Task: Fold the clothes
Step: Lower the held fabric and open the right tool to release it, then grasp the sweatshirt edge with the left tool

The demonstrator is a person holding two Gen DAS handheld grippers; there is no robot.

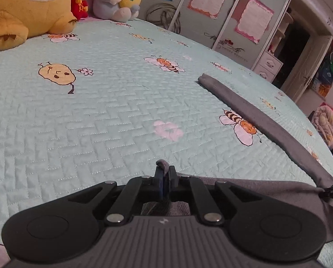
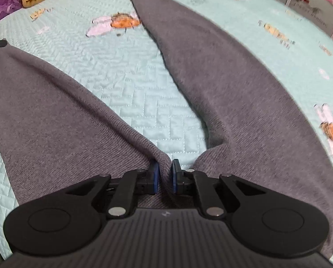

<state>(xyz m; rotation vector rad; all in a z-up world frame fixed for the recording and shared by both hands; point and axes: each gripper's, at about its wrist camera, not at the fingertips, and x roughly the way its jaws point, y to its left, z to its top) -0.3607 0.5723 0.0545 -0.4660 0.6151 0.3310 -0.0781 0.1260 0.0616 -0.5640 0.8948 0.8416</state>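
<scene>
Left wrist view: our left gripper (image 1: 165, 174) is clamped shut on a bunched edge of the grey trousers (image 1: 262, 120), a tuft poking up between its fingers. One trouser leg stretches away ahead and to the right across the bee-print bedspread (image 1: 99, 116); plush toys (image 1: 21, 11) sit far ahead, left.

Right wrist view: our right gripper (image 2: 165, 174) pinches a fold of the trousers' crotch between nearly closed jaws. Both legs fan out ahead, left and right, flat on the bed.
</scene>
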